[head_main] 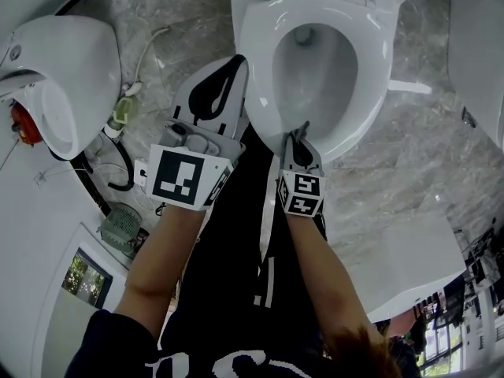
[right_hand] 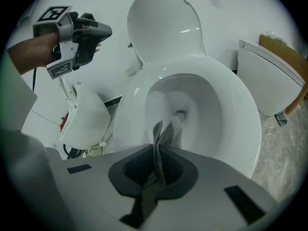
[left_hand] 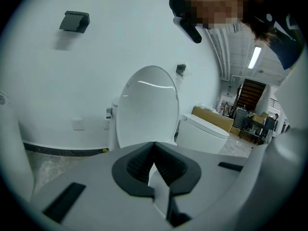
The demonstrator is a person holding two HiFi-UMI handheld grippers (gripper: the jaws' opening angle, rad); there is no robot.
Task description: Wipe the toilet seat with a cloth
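Observation:
The white toilet [head_main: 260,46] stands ahead with its lid [right_hand: 163,28] up and its seat [head_main: 370,61] down around the open bowl. My right gripper [head_main: 302,132] is shut on a grey mesh cloth [right_hand: 166,134], whose end pokes out past the jaws over the front rim of the seat [right_hand: 240,129]. To its left my left gripper [head_main: 235,65] is held higher beside the toilet's left side, shut with nothing in it. In the left gripper view the closed jaws [left_hand: 154,148] point at the raised lid [left_hand: 147,109]. The left gripper [right_hand: 72,32] also shows in the right gripper view.
Another white fixture [head_main: 63,77] stands close on the left, with cables and a hose [head_main: 118,172] on the marble floor beside it. A second toilet [right_hand: 269,81] stands to the right. A white block [head_main: 409,266] lies at the lower right.

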